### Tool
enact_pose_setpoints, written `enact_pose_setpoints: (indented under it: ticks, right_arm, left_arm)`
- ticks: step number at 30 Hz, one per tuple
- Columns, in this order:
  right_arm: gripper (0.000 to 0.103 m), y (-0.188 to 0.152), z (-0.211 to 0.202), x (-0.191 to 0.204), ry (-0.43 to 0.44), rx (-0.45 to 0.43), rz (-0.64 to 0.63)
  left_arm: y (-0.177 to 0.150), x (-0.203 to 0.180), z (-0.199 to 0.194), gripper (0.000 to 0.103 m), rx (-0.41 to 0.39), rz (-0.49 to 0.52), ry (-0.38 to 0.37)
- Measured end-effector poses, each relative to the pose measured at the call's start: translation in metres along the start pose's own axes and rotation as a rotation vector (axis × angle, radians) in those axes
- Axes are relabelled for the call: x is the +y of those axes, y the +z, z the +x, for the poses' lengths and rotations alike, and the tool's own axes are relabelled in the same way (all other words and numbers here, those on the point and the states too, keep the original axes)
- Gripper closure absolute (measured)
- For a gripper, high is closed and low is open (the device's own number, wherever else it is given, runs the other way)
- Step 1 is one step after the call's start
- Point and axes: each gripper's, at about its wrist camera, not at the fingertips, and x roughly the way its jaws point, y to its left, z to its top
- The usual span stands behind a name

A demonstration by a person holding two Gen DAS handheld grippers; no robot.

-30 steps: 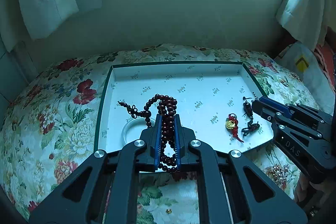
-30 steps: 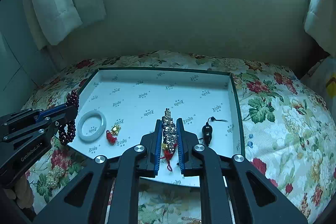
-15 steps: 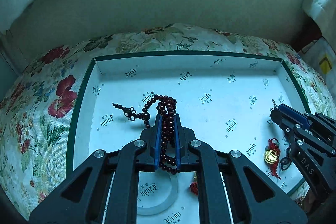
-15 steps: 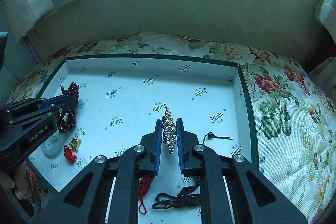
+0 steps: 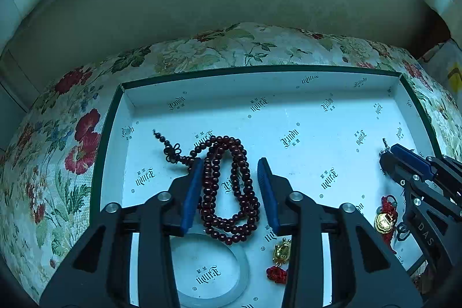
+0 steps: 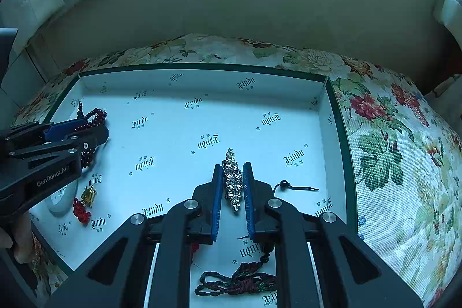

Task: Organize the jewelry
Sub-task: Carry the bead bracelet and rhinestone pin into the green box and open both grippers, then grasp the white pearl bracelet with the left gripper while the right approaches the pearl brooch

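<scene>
Now | left hand-held gripper: jaws just parted, letting the bead necklace settle inside the tray | right hand-held gripper: clamped on the rhinestone piece, low over the tray floor, likely for placing.

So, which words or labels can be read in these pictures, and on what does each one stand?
"GenRobot.AI": side of the left gripper.
"DAS": side of the right gripper; the rest is cut off.
Repeated ornate logo on the floor of the tray: lettering too stylised and small to read surely.
</scene>
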Motion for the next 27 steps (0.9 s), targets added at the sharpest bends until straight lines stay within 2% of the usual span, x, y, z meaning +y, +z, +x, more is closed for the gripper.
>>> enact_pose_setpoints:
  ticks: [5, 7, 8, 9, 14, 16, 27]
  right_arm:
    - [0.086, -0.001, -0.001, -0.001, 0.007, -0.001, 0.010]
    - [0.073, -0.001, -0.001, -0.002, 0.007, -0.004, 0.013]
    - [0.061, -0.001, -0.002, -0.002, 0.007, -0.010, 0.015]
    - [0.057, -0.002, -0.004, -0.002, 0.005, -0.019, 0.015]
    - [0.057, 0.000, -0.013, 0.000, 0.004, -0.046, 0.013]
    - [0.057, 0.000, -0.018, 0.000, 0.006, -0.058, 0.014]
    - [0.057, -0.007, -0.069, 0.006, 0.028, -0.116, 0.008]
  left_arm:
    - [0.000, 0.002, -0.001, 0.047, -0.001, -0.011, -0.008]
    - [0.000, 0.003, -0.003, 0.040, -0.006, -0.013, -0.006]
    - [0.000, 0.003, -0.003, 0.040, -0.008, -0.014, -0.005]
    - [0.000, 0.003, -0.004, 0.040, -0.009, -0.015, -0.006]
    - [-0.002, 0.003, -0.009, 0.039, -0.018, -0.009, 0.001]
    - [-0.002, 0.004, -0.015, 0.034, -0.026, -0.008, -0.002]
    - [-0.014, 0.020, -0.076, 0.032, -0.098, -0.041, -0.002]
